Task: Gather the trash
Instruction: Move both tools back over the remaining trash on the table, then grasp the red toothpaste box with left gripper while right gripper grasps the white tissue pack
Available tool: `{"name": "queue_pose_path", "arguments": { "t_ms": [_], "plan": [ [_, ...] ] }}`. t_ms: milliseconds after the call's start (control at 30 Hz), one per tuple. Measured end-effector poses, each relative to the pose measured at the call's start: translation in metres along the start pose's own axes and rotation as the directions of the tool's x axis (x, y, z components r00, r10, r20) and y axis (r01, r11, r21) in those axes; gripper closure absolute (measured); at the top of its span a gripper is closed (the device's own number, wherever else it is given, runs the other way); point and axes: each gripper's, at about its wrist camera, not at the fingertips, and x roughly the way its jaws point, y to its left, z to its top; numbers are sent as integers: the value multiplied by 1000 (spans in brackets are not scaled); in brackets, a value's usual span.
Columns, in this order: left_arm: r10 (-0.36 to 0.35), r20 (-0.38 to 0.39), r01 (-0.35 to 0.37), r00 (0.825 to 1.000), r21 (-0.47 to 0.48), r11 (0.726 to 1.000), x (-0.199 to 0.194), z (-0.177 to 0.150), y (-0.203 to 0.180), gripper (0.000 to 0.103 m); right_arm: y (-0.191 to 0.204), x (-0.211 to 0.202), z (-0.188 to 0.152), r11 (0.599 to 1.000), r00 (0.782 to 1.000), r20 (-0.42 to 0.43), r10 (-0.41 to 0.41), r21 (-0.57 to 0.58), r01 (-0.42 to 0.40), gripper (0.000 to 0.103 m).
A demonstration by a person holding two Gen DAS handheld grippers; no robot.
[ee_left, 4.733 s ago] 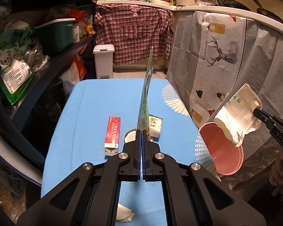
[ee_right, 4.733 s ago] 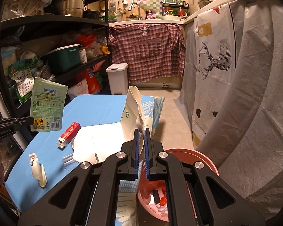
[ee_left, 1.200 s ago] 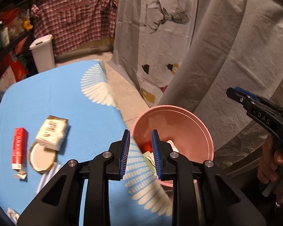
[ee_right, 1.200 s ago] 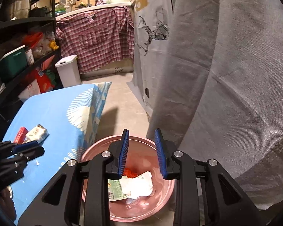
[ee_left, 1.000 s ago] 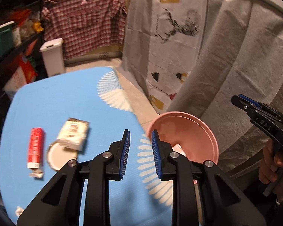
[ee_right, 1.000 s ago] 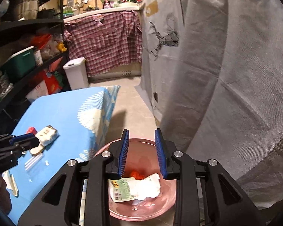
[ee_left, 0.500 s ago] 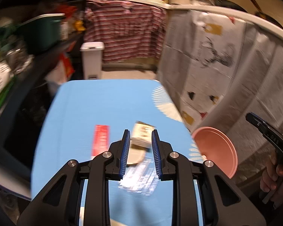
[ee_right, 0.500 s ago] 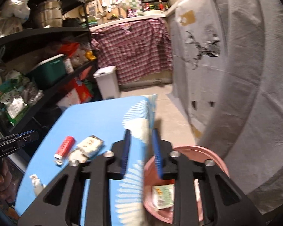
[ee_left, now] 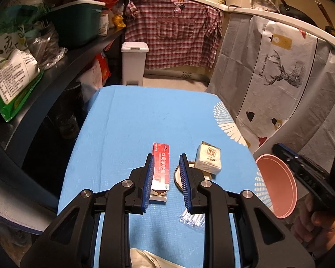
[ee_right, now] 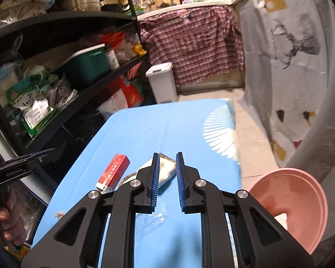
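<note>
On the blue table lie a red box, a beige packet resting partly on a round lid, and a clear wrapper. My left gripper hovers open over the near end of the red box, holding nothing. My right gripper is open with a narrow gap and empty; the beige packet shows beyond its fingers. The red box lies left of it. The pink basin stands off the table's right edge.
A dark shelf unit packed with bags and a green bin runs along the table's left side. A white pedal bin stands behind the table. Grey cloth hangs on the right. Crumpled paper lies at the near edge.
Both views have swung left from the pink basin back over the table. The right jaws have narrowed. Pouch and bag held several seconds ago are no longer in the grippers.
</note>
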Motion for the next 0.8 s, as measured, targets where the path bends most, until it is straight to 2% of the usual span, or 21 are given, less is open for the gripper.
{"name": "queue_pose_path", "arguments": {
  "t_ms": [267,500,567,600,633,733,800],
  "plan": [
    [21,-55,-22,998,-3,1000,29,-9,7,80,6,50,-9,999,996,-80,32,12,-31,87],
    [32,-97,-33,995,-14,999,56,-11,11,80,-7,94,-14,997,986,-163,42,76,-30,85],
    [37,-107,-39,994,-17,999,63,-12,12,80,-10,103,-16,995,980,-189,56,95,-39,72],
    [39,-116,-41,993,-18,999,68,-12,12,80,-9,109,-16,994,978,-201,62,102,-42,59],
    [39,-121,-42,992,-18,999,70,-13,12,77,-8,113,-17,994,976,-208,65,104,-44,51],
    [45,-142,-48,989,-17,999,80,-15,13,59,-1,123,-19,994,970,-228,80,93,-60,41],
    [46,-159,-50,986,-21,999,86,-18,15,55,5,129,-19,995,969,-237,75,77,-58,36]
  ]
}}
